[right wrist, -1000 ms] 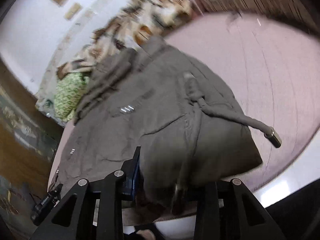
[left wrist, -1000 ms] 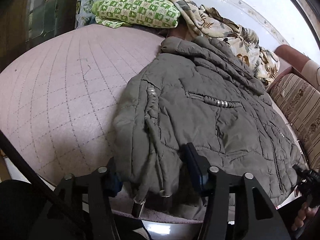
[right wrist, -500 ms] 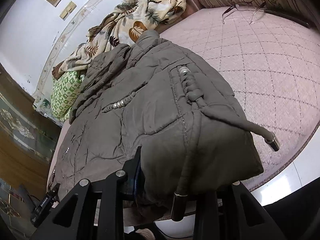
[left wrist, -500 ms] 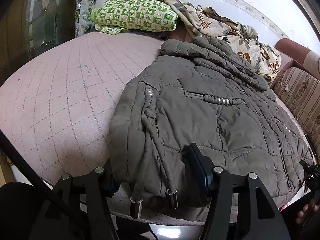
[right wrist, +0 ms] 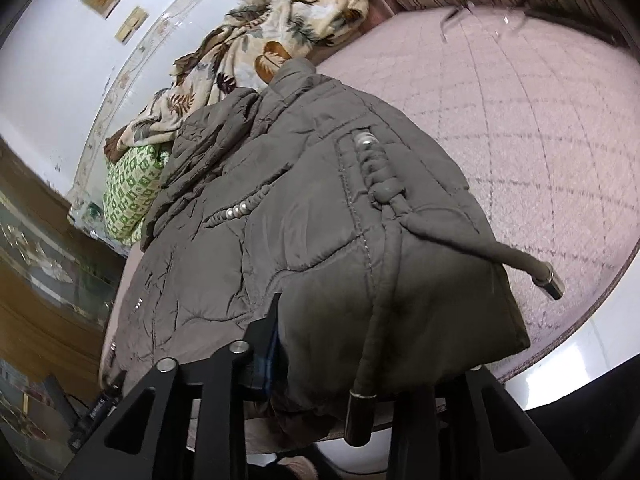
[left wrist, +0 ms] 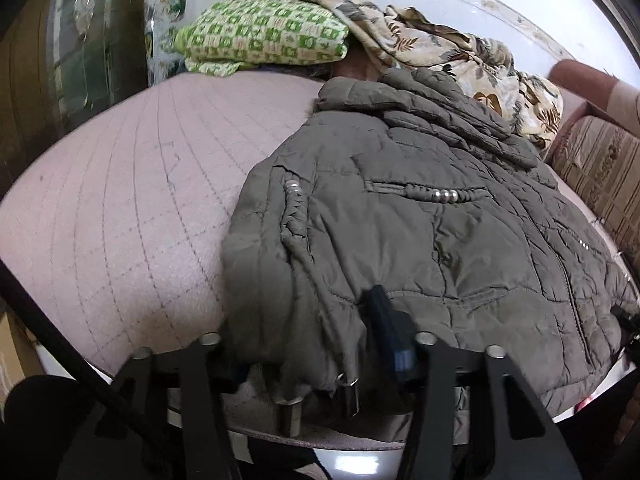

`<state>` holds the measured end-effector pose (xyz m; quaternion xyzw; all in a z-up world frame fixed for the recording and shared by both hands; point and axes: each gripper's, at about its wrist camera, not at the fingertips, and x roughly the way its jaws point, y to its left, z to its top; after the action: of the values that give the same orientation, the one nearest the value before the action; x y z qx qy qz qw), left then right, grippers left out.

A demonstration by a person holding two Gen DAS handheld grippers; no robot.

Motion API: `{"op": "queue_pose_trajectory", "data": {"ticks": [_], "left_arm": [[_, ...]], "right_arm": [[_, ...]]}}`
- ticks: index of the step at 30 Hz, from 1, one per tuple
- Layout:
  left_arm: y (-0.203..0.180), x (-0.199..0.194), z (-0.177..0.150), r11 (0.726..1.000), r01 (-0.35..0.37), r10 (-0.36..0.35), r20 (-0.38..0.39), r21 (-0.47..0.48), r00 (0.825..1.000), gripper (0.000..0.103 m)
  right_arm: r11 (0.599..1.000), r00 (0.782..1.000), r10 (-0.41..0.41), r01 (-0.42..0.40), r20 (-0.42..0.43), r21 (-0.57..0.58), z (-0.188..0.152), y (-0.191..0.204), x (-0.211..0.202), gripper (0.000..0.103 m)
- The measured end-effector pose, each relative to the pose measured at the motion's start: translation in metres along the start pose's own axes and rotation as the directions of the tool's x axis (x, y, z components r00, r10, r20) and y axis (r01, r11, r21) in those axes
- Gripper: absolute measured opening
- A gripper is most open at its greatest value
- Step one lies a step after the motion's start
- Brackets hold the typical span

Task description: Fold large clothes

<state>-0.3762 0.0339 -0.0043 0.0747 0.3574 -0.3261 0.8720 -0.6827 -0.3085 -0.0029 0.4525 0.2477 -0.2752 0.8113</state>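
A grey-olive padded jacket (left wrist: 420, 216) lies spread on the pink quilted bed (left wrist: 120, 208), collar toward the far wall. Its near hem hangs over the bed's edge. My left gripper (left wrist: 304, 332) has its jaws closing on a bunched fold of that hem. Its right finger (left wrist: 384, 320) presses into the cloth and its left one is hidden behind it. Two metal-tipped drawcords (left wrist: 348, 392) dangle between the fingers. In the right wrist view the jacket (right wrist: 320, 220) fills the middle. My right gripper (right wrist: 352, 340) is closing on the jacket's near corner, with its right finger hidden by cloth.
A green checked pillow (left wrist: 264, 36) and a leaf-print blanket (left wrist: 440, 48) are heaped at the head of the bed by the white wall. A striped sofa (left wrist: 600, 168) stands at the right. A pair of glasses (right wrist: 480, 12) lies far out on the bed. The white bed rim (right wrist: 580, 352) runs close in front.
The left jaws have drawn together, bunching the jacket's hem between them, and the left view has rolled slightly. The right view has gone from blurred to steady, still gripping the corner.
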Motion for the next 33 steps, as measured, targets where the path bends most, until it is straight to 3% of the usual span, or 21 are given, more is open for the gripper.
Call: {"op": "queue_pose_trajectory", "data": {"ticks": [3,6,14,33], "left_arm": [[-0.004,-0.001,0.001,1.0,-0.026,0.026,0.001,0.014,1.0,0.034],[-0.007,-0.002,0.003,0.998,-0.05,0.05,-0.003,0.03,0.999,0.033],[-0.018,0.0,0.003,0.988,-0.123,0.125,-0.008,0.094,0.992,0.033],[-0.022,0.001,0.004,0.98,-0.152,0.155,-0.009,0.127,0.988,0.032]], "right_arm": [[1.0,1.0,-0.011,0.011,0.007,-0.024,0.001,0.004,0.0,0.028],[0.999,1.0,-0.026,0.026,0.003,-0.042,0.001,0.005,0.0,0.028],[0.994,0.997,-0.071,0.07,-0.004,-0.081,0.0,0.009,0.002,0.03],[0.986,0.993,-0.121,0.119,-0.009,-0.114,0.001,0.015,0.003,0.032]]}}
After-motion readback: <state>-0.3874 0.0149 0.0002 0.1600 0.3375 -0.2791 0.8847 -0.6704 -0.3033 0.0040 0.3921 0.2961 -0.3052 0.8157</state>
